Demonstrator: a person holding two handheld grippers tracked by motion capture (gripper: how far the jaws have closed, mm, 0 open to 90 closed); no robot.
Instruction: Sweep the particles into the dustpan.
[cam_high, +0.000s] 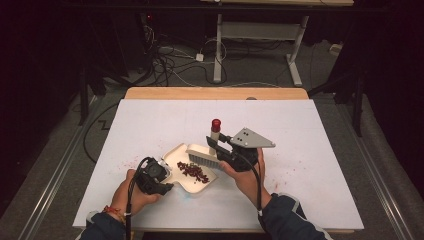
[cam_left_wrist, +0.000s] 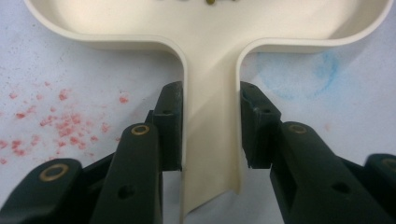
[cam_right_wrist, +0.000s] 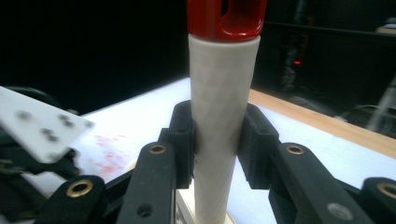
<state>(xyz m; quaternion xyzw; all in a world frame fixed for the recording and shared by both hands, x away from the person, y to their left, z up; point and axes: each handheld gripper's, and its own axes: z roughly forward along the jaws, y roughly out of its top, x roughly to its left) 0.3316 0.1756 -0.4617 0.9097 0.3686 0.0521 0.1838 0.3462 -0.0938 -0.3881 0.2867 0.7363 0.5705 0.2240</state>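
A cream dustpan lies on the white table with a heap of dark red crumbs in it. My left gripper is shut on the dustpan's handle, one black pad pressed against each side of it. My right gripper is shut on the white handle of a brush, which stands upright with its red cap on top. The brush's bristle head rests over the far rim of the dustpan, just behind the crumbs.
Faint red specks and a pale blue ring stain mark the white table cover beside the dustpan. A wooden table edge runs along the back. Cables and the legs of another desk are on the floor beyond.
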